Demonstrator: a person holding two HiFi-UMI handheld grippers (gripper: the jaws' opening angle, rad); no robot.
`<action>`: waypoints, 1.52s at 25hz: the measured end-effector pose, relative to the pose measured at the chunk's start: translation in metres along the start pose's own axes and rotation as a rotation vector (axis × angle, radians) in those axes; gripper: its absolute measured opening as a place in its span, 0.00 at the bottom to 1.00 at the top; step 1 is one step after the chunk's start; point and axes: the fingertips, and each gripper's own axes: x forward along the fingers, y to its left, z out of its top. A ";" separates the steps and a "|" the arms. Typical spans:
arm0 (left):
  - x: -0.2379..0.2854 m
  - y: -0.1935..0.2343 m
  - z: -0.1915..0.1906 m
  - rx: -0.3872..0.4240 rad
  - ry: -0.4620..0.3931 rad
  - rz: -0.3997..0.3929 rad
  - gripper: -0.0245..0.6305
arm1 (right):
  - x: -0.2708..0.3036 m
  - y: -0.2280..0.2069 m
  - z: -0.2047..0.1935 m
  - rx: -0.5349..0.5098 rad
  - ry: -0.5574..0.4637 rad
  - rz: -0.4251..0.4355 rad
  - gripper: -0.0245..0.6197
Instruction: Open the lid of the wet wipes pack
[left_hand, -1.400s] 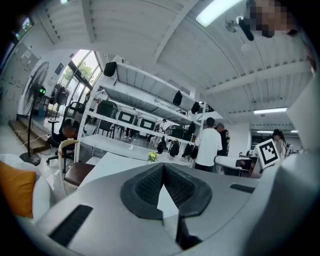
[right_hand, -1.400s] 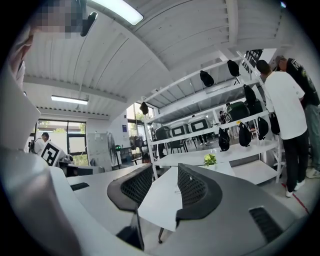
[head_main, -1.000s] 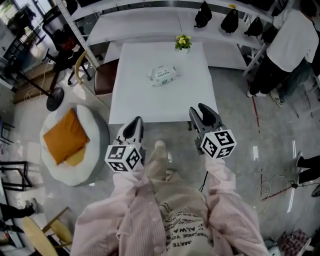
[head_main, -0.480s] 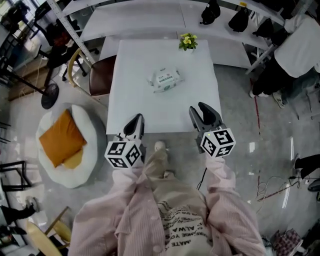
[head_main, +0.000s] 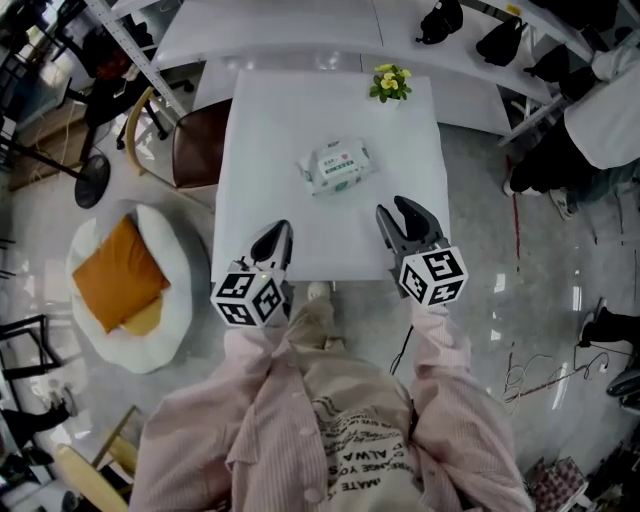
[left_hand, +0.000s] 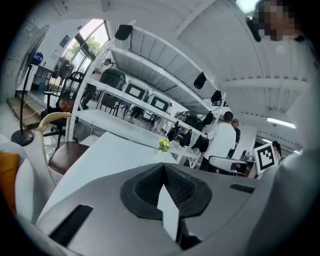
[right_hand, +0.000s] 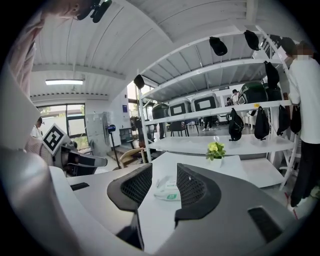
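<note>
Wet wipes pack (head_main: 338, 166): lies flat on the white table (head_main: 285, 110), a little beyond the table's middle as seen from the person, turned at a slant to the table edges.
Pack face: white wrapper with green print on top; lid detail is too small to tell.
Pack contact: nothing touches it; both grippers are well apart from it, on the near side.
Left gripper (head_main: 280, 232): held over the near edge of the table, left of the pack's line.
Left gripper jaws: tips pressed together in the left gripper view, nothing between them; only white table shows in the narrow slit below the tips.
Right gripper (head_main: 398, 212): held over the near edge of the table, right of the left one, pointing toward the far side.
Right gripper jaws: spread wide in the right gripper view, holding nothing; the pack shows through the gap, far off on the table.
Flower pot (head_main: 390, 83): small yellow-flowered plant, upright at the table's far edge, right of the pack and apart from it.
Brown chair (head_main: 198, 150): just beside the table's left side.
Orange cushion (head_main: 115, 275): on a round white pouf (head_main: 190, 270) on the floor, left of the table.
Shelves (head_main: 300, 30): white, beyond the table, with black bags (head_main: 440, 20) on them.
Bystander (head_main: 610, 105): person in a white top at the right edge.
</note>
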 end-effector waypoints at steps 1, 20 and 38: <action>0.005 0.004 0.001 -0.007 0.006 0.000 0.04 | 0.007 -0.002 0.001 -0.003 0.003 0.005 0.25; 0.088 0.050 -0.009 -0.067 0.110 -0.014 0.04 | 0.119 -0.027 -0.022 -0.205 0.169 0.139 0.25; 0.155 0.075 -0.067 -0.211 0.167 0.039 0.04 | 0.186 -0.029 -0.102 -0.648 0.384 0.445 0.25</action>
